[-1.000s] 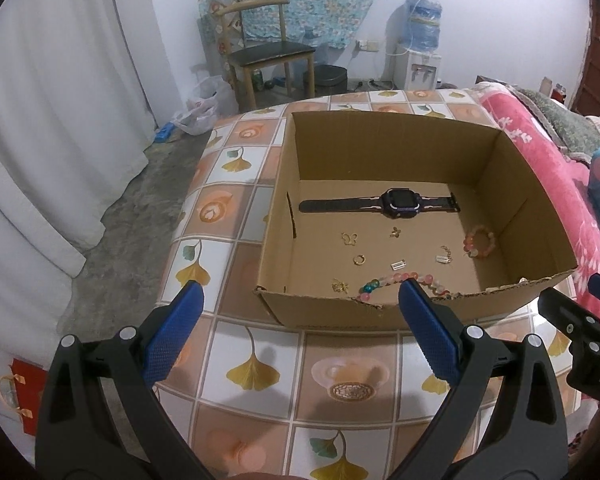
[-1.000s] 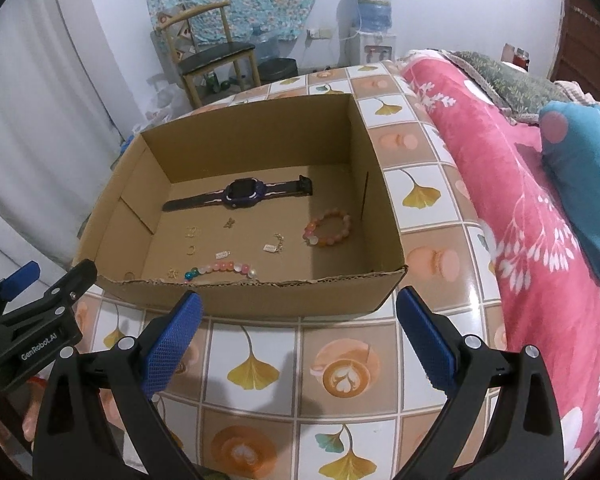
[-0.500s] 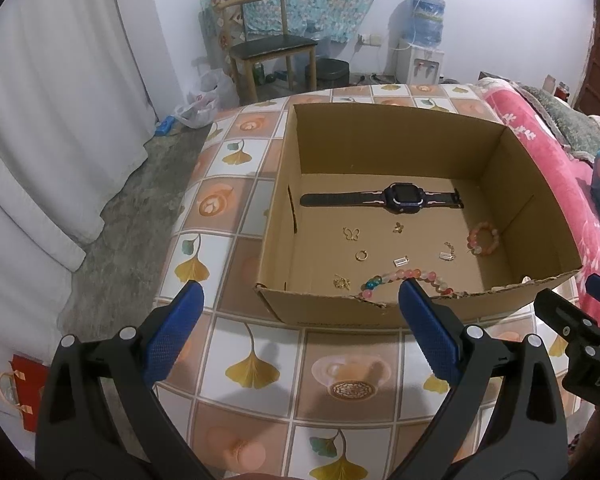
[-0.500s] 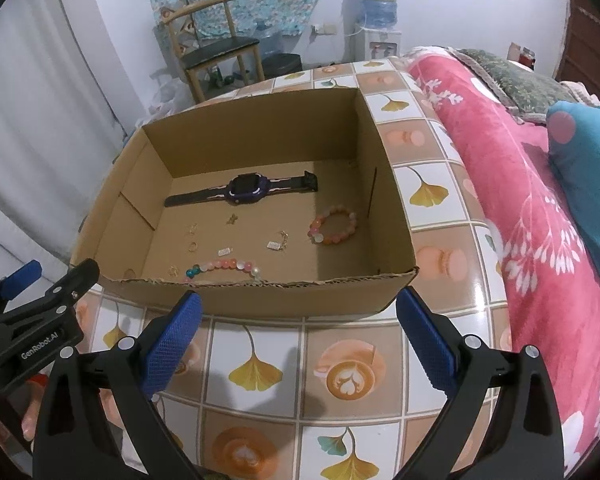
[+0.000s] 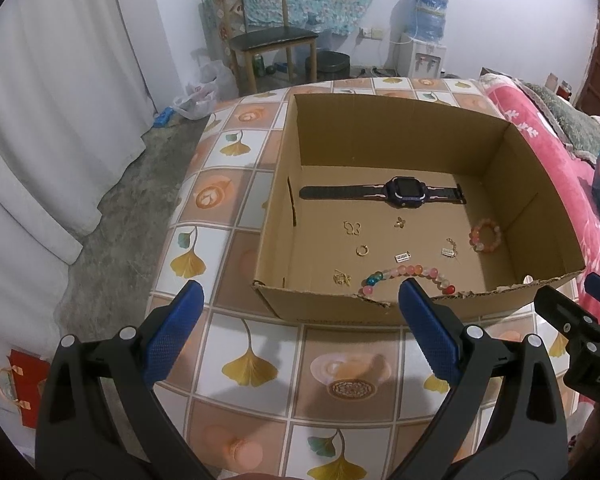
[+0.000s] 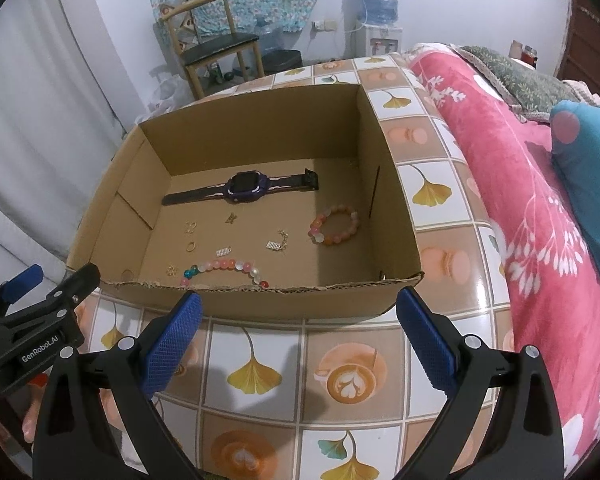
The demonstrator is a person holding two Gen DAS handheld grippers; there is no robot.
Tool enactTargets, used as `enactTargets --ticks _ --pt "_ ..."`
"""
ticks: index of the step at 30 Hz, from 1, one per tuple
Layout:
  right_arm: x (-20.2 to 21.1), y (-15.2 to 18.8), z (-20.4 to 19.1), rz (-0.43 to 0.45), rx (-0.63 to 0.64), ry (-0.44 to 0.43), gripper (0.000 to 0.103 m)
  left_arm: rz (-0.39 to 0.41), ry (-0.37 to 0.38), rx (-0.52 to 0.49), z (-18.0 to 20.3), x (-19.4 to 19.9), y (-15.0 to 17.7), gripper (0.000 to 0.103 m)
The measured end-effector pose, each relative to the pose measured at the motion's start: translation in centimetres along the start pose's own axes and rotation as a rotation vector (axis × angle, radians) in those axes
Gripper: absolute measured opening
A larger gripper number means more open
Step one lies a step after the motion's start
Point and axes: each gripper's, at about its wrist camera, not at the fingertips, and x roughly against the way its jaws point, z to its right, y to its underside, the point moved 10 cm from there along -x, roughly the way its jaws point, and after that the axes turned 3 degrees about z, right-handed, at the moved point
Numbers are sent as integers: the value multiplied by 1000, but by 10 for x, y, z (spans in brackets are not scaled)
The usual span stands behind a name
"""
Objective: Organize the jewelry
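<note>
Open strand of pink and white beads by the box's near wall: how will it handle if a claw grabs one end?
The open strand of pink and white beads lies in a loose curve, so it is probably floppy and would dangle and swing. Its round, glossy beads may slip between the pads. It looks light, and pushing it would likely bend it rather than slide it whole.

Brown cardboard box point(image 5: 420, 132) on ginkgo-leaf patterned tablecloth point(image 5: 252, 368).

Both wrist views look forward and down across the tiled table point(image 5: 352, 364) from its near edge; left-side and right-side, sharing the open cardboard box point(image 5: 400, 136) point(image 6: 260, 120).
</note>
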Motion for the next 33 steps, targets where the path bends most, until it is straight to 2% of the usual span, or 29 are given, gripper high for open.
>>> enactTargets --ticks 33 --pt "5 -2 -4 12 10 -4 95 -5 6 7 -1 1 2 95"
